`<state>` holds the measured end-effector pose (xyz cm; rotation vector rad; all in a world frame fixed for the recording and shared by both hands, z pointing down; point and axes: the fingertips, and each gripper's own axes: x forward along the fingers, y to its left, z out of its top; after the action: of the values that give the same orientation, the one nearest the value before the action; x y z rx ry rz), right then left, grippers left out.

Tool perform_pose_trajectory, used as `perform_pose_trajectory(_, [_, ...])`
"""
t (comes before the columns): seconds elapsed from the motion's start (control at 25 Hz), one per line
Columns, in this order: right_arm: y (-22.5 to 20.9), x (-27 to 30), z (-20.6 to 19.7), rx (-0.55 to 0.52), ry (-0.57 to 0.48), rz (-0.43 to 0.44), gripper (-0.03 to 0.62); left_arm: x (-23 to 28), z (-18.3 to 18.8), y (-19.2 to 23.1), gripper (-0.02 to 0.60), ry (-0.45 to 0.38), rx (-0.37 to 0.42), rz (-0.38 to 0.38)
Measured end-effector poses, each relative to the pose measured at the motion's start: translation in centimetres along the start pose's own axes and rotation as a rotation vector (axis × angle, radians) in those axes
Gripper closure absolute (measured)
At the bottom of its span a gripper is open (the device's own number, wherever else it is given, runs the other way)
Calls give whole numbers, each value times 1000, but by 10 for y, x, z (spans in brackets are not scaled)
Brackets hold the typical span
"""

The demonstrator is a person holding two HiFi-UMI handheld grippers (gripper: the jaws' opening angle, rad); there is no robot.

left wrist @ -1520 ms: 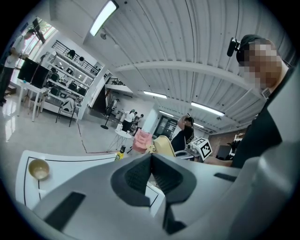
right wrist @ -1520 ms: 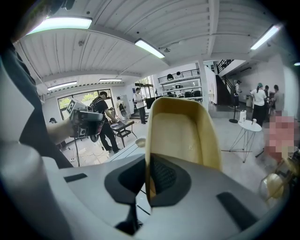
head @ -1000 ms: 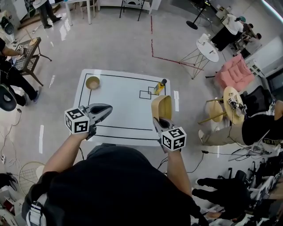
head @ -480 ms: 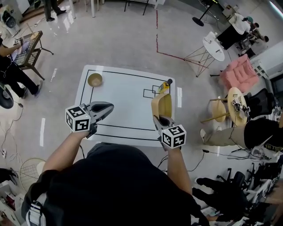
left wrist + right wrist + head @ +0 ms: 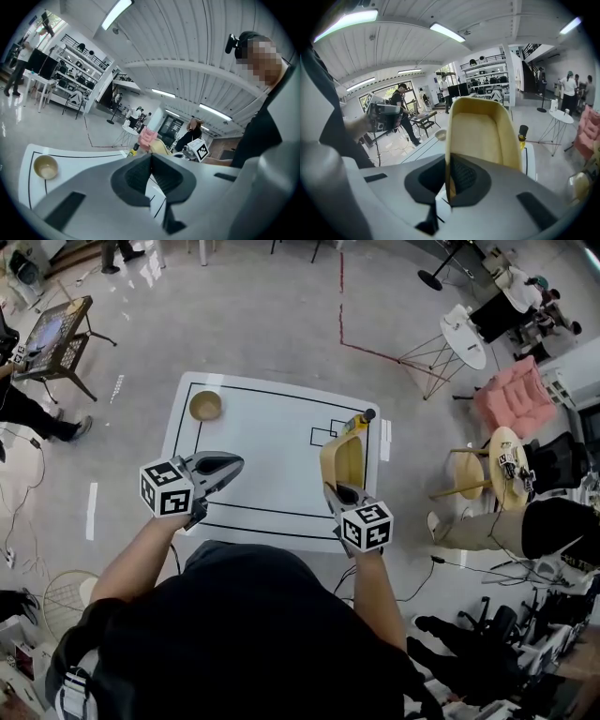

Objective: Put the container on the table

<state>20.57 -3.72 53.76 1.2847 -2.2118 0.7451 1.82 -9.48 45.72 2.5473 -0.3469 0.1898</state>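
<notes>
Right hand-held gripper (image 5: 339,493): jaws clamped on one thin side wall, near the end, of a pale yellow oblong plastic container (image 5: 344,457). Container is carried clear of the surface, over the right part of the white worktop with black ruled lines (image 5: 262,442).

Long axis runs straight away from the gripper, toward the far right corner. The hollow side shows in both the head view and the right gripper view, so it appears tipped rather than level.

Judgement: setting it down calls for lowering and levelling the base first. The bare worktop lies below and to the left.

A yellow bottle with a black cap (image 5: 357,425) stands just beyond the container's far end, which leaves little room to push forward.

Left hand-held gripper (image 5: 151,161): jaws together, nothing between them, held above the near left part of the worktop, well apart from the container. Small round wooden bowl (image 5: 204,405) sits at the far left corner.

Writing: none readable. The marker cubes show only black-and-white squares.
</notes>
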Motion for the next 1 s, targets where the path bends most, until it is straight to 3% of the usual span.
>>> perform_pose_trajectory(1.0, [-7,63,-11,42,89,45,586,-5,-8,48,571,16,-64,22])
